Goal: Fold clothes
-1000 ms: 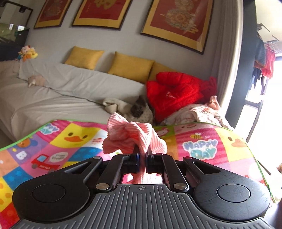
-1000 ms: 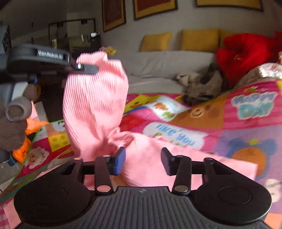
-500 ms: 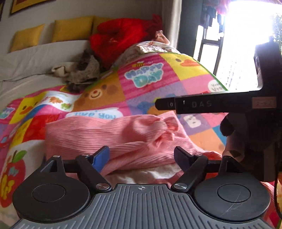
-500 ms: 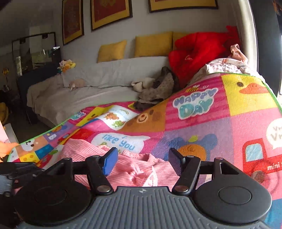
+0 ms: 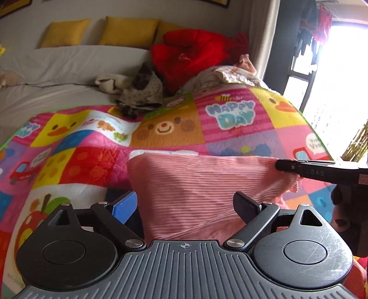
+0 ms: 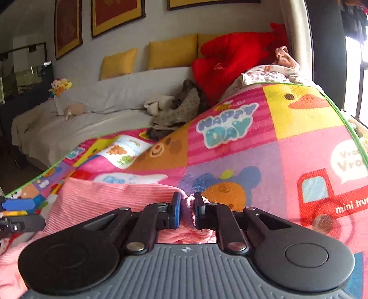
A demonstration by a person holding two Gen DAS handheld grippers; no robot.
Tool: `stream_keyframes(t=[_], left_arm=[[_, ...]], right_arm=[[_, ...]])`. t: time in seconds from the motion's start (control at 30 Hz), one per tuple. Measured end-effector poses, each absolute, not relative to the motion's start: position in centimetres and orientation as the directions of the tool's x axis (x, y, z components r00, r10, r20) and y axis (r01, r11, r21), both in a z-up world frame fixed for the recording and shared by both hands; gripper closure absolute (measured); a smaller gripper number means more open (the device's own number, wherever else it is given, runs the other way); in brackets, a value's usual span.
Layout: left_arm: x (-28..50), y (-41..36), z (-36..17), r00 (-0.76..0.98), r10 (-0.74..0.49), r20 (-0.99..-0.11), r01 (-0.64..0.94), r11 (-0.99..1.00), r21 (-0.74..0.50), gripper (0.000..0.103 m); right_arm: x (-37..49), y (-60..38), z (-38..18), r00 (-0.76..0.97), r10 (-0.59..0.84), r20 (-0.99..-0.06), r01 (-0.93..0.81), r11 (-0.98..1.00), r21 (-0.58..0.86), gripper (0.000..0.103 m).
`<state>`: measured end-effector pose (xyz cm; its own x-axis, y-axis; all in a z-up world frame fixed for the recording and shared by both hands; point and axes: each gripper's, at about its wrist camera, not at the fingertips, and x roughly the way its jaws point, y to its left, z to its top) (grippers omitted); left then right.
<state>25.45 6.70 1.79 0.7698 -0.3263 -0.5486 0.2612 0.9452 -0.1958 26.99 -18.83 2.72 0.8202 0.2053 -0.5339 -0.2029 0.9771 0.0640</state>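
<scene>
On quilt, striped pink garment

left gripper: black linkages, silver screws, ribbed grey base, one blue pad. right gripper: same build, blue pad at centre.

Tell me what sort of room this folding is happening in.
Most likely a home bedroom or living room: a wide grey-sheeted bed or daybed with yellow cushions against the wall, framed pictures above, and a children's cartoon quilt under the pink garment.
</scene>
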Motion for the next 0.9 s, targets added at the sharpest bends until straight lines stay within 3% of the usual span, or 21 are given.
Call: stream_keyframes(t=[0.03,0.13,0.17,0.3,0.5,0.63,0.77,0.9], left_arm=[[26.0,6.4,1.2,0.76,-0.302,-0.575,0.249,0.953,-0.171,0.009],[27.0,6.5,-0.4,0.727,-0.243,-0.642,0.205,0.969,-0.135,0.009],[27.2,6.7,-0.8,0.715,-0.226,-0.661,0.189,0.974,-0.129,0.009],[24.1,8.5,0.4,0.716,-0.261,-0.647,0.207,0.965,-0.16,0.009],[17.0,10.6,0.5,0.671,-0.323,-0.668,0.281,0.944,-0.174,0.009],[13.8,12.1,-0.4,0.66,-0.331,-0.675,0.27,0.942,-0.198,0.027],[11.2,13.4,-1.1,0.655,-0.343,-0.673,0.247,0.939,-0.238,0.031],[8.9,14.0,-1.3,0.666,-0.329,-0.669,0.217,0.944,-0.248,0.048]], right_arm=[[27.3,-19.1,1.9,0.797,0.196,-0.571,-0.2,0.978,0.057,0.09],[27.5,-20.1,-0.6,0.742,0.205,-0.639,-0.21,0.975,0.068,0.073],[27.5,-20.4,-1.4,0.728,0.207,-0.653,-0.213,0.975,0.072,0.071],[25.5,-22.0,0.3,0.765,0.231,-0.601,-0.215,0.971,0.1,0.054],[20.3,-23.7,2.7,0.788,0.271,-0.553,-0.262,0.96,0.097,0.052],[16.6,-24.2,3.1,0.78,0.299,-0.55,-0.286,0.952,0.111,0.051],[12.9,-24.4,3.3,0.778,0.327,-0.537,-0.324,0.94,0.104,0.049],[8.8,-25.8,3.2,0.79,0.321,-0.523,-0.32,0.943,0.095,0.04]])
